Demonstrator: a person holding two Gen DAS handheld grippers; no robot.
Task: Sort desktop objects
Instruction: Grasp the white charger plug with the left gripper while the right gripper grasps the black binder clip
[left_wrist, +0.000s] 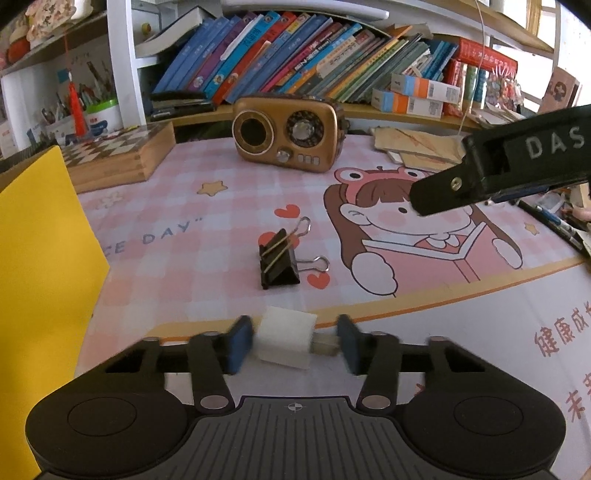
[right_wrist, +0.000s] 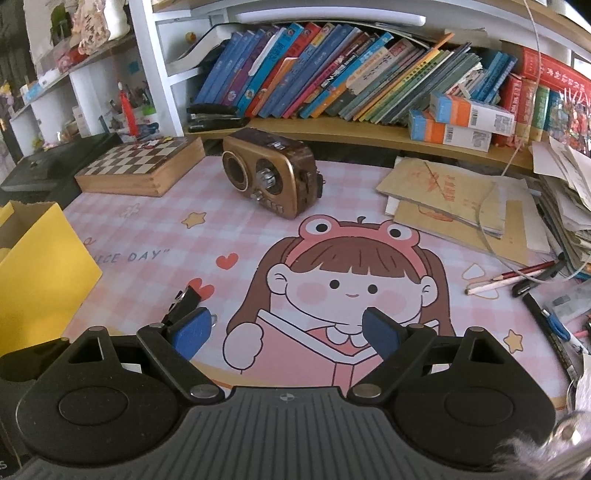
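The small white block-shaped charger plug with a short metal connector stub on one side (left_wrist: 286, 341) lies on the tabletop (left_wrist: 461, 332) at the near edge of the pink cartoon desk mat (left_wrist: 221, 206), directly between the jaws of the left gripper (left_wrist: 295, 345); the blue pads (left_wrist: 240, 343) stand close on either flank, the left one about touching the white body, the right one beside the tip of the stub, and whether they already press I cannot tell, since both are smeared by blur; I would call it a grasp being formed, not a secure hold. The plug looks light, rigid and smooth-sided, so it should lift easily but may twist or slip; the flat white faces seem the better place to take hold, the narrow stub offering little surface. Just beyond it the black metal binder clip with silver wire handles and a rubber band around it (left_wrist: 279, 258) rests on the mat; it looks stiff and light, its folded body the surest grip.

The right gripper (right_wrist: 286, 332) hovers over the mat with jaws wide apart and nothing between them; its left pad covers most of the clip in that view. The yellow cardboard box (left_wrist: 40, 280) is cut off at the left edge, its inside mostly hidden; the plug's underside and far face are unseen; the pens and papers at the right edge (right_wrist: 546, 280) are cluttered and hard to sort out.
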